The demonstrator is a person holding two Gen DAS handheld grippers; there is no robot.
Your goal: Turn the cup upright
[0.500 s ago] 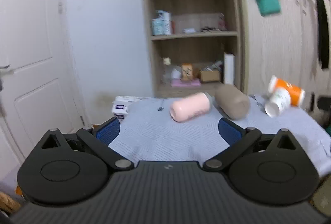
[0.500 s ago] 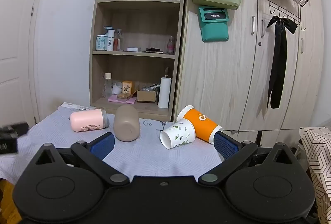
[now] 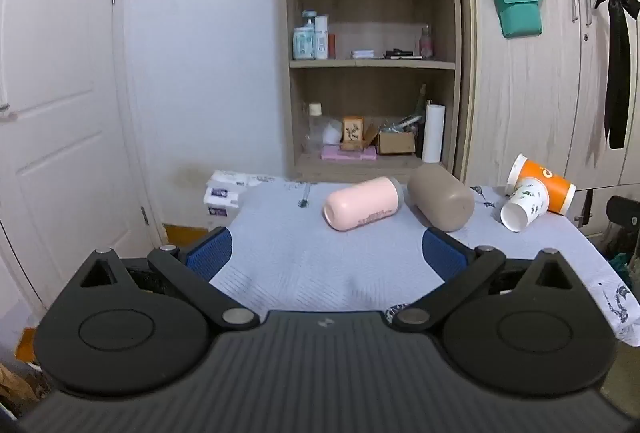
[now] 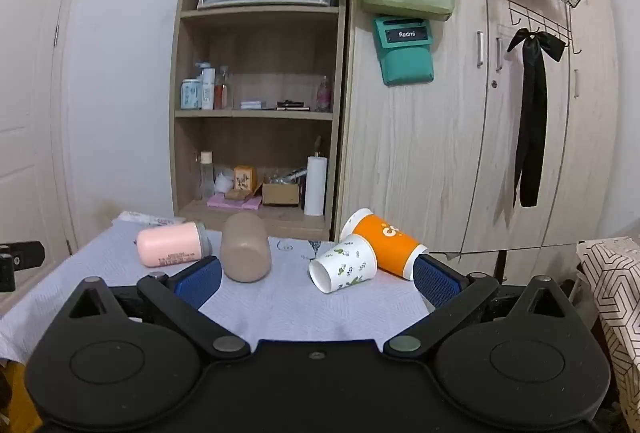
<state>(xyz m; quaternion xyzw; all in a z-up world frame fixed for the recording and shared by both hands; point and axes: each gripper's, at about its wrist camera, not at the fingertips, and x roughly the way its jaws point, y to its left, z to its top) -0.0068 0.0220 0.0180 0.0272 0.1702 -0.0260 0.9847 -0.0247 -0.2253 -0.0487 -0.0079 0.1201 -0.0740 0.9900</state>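
Observation:
Several cups lie on their sides on a table with a pale blue cloth (image 3: 312, 265). A pink cup (image 3: 362, 203) and a taupe cup (image 3: 440, 198) lie mid-table; both also show in the right wrist view, the pink cup (image 4: 172, 245) left of the taupe cup (image 4: 245, 253). A white leaf-print paper cup (image 4: 344, 263) and an orange paper cup (image 4: 386, 243) lie at the right, touching. My left gripper (image 3: 326, 253) is open and empty, short of the pink cup. My right gripper (image 4: 318, 279) is open and empty, just short of the white cup.
A wooden shelf unit (image 3: 372, 65) with bottles and boxes stands behind the table, wardrobe doors (image 4: 500, 137) to its right. White packets (image 3: 222, 193) lie at the table's far left corner. A patterned fabric (image 4: 612, 281) is at the right. A white door (image 3: 52, 113) stands at the left.
The left gripper has pulled back and tilted up, so the cups sit lower and farther in its view. The right gripper has edged closer to the paper cups.

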